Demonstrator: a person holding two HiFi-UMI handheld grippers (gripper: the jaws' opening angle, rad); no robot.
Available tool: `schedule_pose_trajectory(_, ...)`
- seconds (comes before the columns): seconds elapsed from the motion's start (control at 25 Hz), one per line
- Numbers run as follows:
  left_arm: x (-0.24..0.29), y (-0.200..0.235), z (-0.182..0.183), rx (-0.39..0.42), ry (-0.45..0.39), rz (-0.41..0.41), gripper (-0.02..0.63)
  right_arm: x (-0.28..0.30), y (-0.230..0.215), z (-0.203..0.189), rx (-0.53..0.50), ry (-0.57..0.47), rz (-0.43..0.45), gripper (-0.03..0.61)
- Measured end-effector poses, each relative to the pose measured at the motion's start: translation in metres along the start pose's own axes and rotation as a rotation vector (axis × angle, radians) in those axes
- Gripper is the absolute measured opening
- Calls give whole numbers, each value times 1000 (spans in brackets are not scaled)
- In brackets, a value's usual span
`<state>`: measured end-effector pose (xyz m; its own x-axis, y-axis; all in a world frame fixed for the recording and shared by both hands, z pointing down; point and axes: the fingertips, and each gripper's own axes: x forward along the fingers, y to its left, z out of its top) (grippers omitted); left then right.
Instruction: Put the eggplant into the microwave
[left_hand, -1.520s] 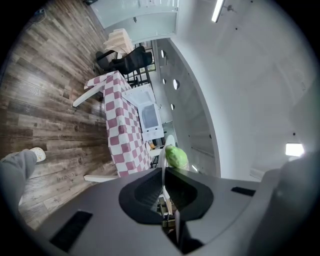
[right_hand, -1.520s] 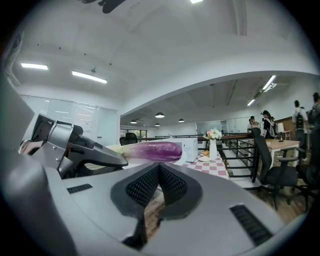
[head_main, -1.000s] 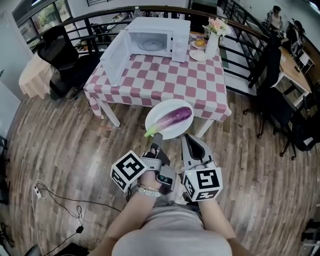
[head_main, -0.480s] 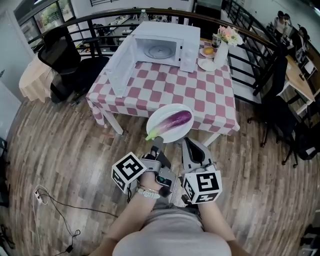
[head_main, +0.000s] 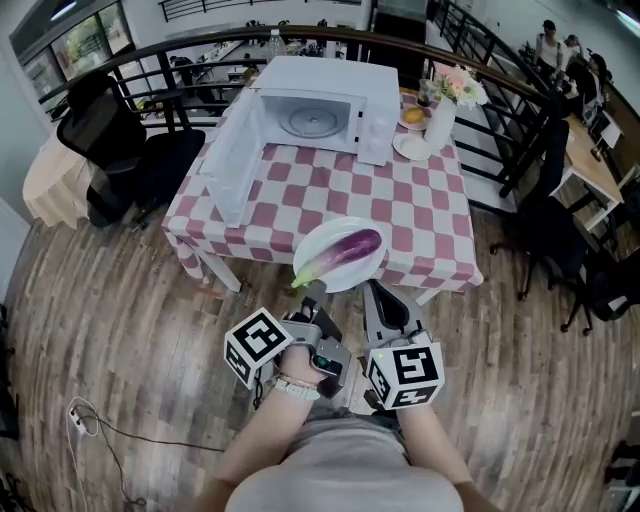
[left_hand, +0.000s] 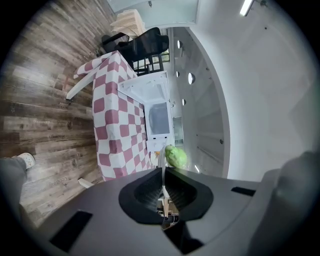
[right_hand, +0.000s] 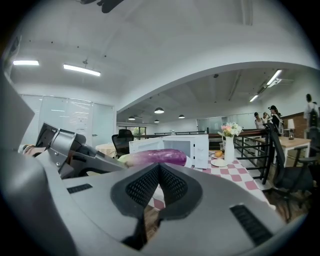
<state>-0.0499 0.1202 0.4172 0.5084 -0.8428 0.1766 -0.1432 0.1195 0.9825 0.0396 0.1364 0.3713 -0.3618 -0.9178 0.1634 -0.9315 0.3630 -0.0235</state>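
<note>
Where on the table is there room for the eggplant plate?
The near half of the checkered table is bare, from the open microwave door across to the right edge; the plate should fit there. The far right corner is crowded: a vase and small dishes beside the microwave.

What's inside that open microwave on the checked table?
Inside the microwave only its round turntable shows, with nothing on it. The cavity's ceiling and upper back are hidden by the microwave's own top.
</note>
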Motion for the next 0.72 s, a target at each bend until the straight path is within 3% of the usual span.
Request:
schedule_pose_trajectory(0.32,37,-4,44,-9,13,2,18,49,-3,9,10,0,-17,26)
schedule_pose_trajectory(0.72,73,2,69,-33,0,15,18,83,-21,1,40,35,-31,26)
